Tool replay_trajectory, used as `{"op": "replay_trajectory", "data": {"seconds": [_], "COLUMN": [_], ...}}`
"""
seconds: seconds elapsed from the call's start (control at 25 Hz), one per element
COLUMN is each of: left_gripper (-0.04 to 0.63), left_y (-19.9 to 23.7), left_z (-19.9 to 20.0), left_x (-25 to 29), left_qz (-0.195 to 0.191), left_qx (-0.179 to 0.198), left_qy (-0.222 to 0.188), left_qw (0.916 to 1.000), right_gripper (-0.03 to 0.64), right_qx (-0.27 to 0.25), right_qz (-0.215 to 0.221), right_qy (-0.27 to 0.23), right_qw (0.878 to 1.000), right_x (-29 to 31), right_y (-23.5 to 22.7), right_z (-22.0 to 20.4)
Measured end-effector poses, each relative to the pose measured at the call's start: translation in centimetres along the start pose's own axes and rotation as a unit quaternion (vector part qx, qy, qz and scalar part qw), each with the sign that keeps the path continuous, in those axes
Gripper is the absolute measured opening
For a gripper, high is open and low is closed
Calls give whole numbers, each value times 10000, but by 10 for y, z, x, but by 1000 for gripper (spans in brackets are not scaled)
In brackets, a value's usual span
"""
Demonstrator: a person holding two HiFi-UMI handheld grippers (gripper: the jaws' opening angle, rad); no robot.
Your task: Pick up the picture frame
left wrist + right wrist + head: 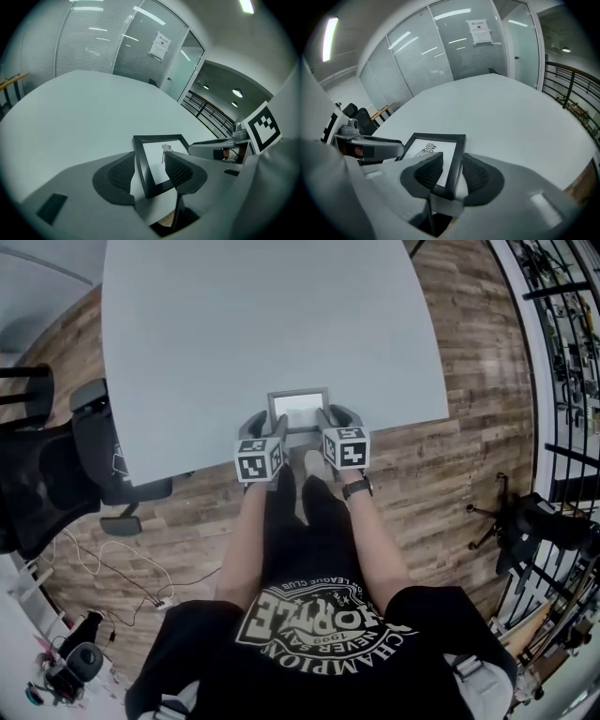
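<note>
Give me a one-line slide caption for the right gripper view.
Right gripper, jaws open, straddling the right edge of a black picture frame lying on a grey table.

I count | my tongs: 2, left gripper (150, 161) and right gripper (449, 171) | marker cubes (259, 457): 2, one apiece | picture frame (298, 409): 1 | table (262, 324): 1 | wristwatch (357, 487): 1
</note>
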State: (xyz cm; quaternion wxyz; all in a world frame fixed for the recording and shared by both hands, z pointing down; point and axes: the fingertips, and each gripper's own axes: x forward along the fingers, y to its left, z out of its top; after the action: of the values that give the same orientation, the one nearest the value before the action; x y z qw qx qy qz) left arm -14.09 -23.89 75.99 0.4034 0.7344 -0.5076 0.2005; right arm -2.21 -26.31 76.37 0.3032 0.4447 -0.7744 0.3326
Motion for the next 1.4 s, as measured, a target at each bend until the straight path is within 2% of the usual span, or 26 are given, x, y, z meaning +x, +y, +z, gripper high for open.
{"op": "replay_trajectory", "data": {"seconds": [0.2,0.4,0.56,0.76,0.96,1.12,1.4], "left_gripper": [184,182,118,89,81,75,72], "left_y": [7,6,14,17,15,17,4], "left_z": [-10,-14,-14,-14,-14,-8,11], "left_x": [5,7,7,9,9,2,-4], "left_qz": [8,41,202,279,385,512,374], "left_qx": [-318,-279,-368,-425,-409,-571,-234], "left_qy": [102,229,255,271,394,490,339], "left_qw": [9994,9993,9988,9983,9976,9958,9984], "right_gripper": [127,117,89,84,81,77,75], "right_qx": [199,356,471,528,591,686,534], "right_qz": [28,108,20,-40,-47,66,41], "right_qy": [34,99,114,171,321,414,199], "right_qw": [9998,9993,9988,9985,9977,9968,9984], "right_x": [5,5,6,9,7,4,-8], "right_y": [1,0,-4,-4,-5,-4,-3], "right_z": [-7,-10,-11,-11,-13,-14,4]}}
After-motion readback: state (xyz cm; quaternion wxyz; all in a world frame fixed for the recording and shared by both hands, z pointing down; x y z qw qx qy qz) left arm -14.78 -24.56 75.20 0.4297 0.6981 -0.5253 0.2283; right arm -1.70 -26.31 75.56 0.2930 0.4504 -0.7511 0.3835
